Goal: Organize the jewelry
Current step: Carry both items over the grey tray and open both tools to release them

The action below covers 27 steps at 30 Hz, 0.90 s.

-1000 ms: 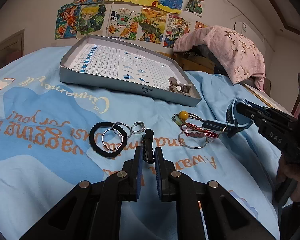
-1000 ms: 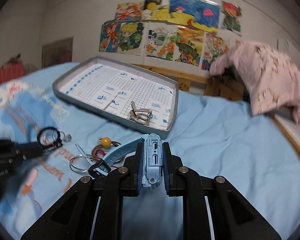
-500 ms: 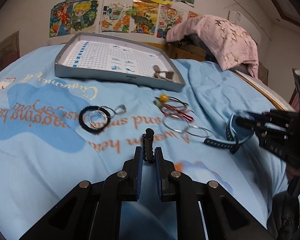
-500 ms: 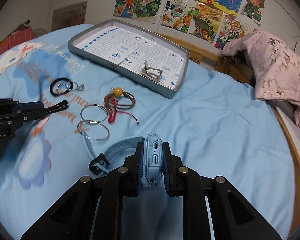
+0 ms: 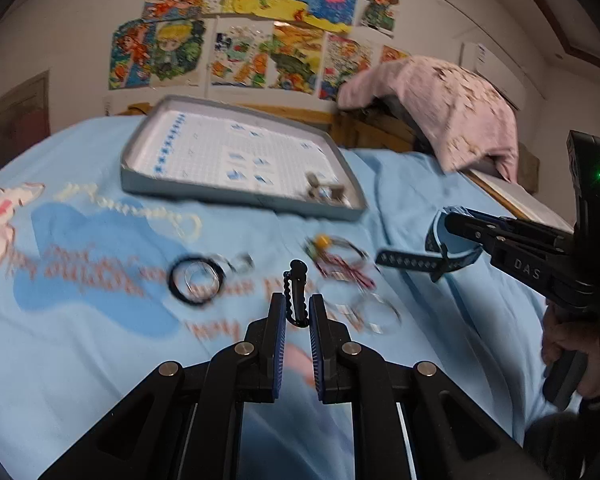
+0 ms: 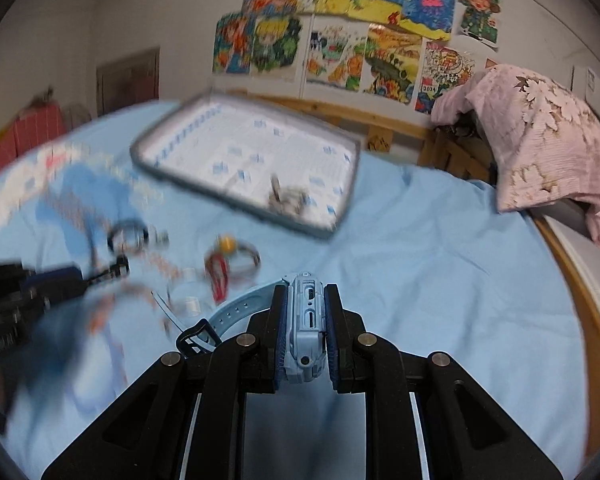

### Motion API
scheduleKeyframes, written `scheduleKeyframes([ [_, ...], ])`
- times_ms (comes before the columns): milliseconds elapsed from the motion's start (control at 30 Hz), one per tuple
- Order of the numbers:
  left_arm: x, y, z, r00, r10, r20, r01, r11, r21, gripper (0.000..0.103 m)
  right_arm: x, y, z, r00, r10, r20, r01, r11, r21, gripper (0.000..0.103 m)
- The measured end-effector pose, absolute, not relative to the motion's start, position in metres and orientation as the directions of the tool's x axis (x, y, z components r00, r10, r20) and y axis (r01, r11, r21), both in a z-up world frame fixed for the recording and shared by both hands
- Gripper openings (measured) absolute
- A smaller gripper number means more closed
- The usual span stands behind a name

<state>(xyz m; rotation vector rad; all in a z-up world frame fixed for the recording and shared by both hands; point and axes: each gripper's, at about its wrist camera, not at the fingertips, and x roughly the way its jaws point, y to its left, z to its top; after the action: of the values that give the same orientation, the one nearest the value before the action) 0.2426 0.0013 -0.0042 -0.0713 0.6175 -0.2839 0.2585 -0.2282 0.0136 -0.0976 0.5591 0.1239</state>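
- Your left gripper (image 5: 297, 312) is clenched on a black beaded bracelet (image 5: 294, 288), which stands up between the blue pads and pokes out past the fingertips, clear of the bedspread.
- Your right gripper (image 6: 305, 320) is clamped on the case of a light-blue watch (image 6: 305, 322); its strap trails off to the gripper's left, buckle end hanging near the left finger.
- Ahead of your left gripper, on the blue bedspread (image 5: 420, 208), lie a black hair tie (image 5: 196, 282) with silver rings inside it, just to the left, and a tangle of red cord with a yellow bead (image 5: 322, 241), slightly right.
- 2 thin silver bangles (image 5: 374, 312) sit just right of your left fingertips, blurred.
- Beyond these lies a grey tray (image 5: 236, 196) lined with grid paper; a small metallic piece (image 5: 324, 192) rests in the corner nearest your right gripper.
- Your right hand (image 5: 576, 344) shows at the right edge of the left wrist view, gripping the handle.
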Motion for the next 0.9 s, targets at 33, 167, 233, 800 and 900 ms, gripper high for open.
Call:
scheduleKeyframes([
  [33, 0.248, 0.004, -0.001, 0.786, -0.280, -0.551, 0.234, 0.960, -0.154, 0.011, 0.269, -0.228, 0.016, 0.851, 0.111, -0.513, -0.142, 0.990, -0.020, 0.015],
  [167, 0.284, 0.015, 0.019, 0.833, -0.247, -0.495, 0.190, 0.968, -0.163, 0.011, 0.310, -0.218, 0.019, 0.880, 0.140, -0.453, -0.131, 0.990, 0.051, 0.015],
  [233, 0.314, 0.021, 0.028, 0.859, -0.216, -0.464, 0.158, 0.974, -0.162, 0.011, 0.341, -0.210, 0.018, 0.895, 0.151, -0.421, -0.133, 0.989, 0.071, 0.015],
  [800, 0.453, 0.047, -0.016, 0.821, -0.107, -0.561, 0.036, 0.990, -0.136, 0.012, 0.467, -0.162, -0.043, 0.876, 0.194, -0.441, -0.158, 0.980, 0.117, 0.016],
  [900, 0.455, 0.051, -0.023, 0.808, -0.108, -0.579, 0.028, 0.989, -0.145, 0.012, 0.461, -0.155, -0.041, 0.887, 0.172, -0.428, -0.156, 0.985, 0.071, 0.017],
])
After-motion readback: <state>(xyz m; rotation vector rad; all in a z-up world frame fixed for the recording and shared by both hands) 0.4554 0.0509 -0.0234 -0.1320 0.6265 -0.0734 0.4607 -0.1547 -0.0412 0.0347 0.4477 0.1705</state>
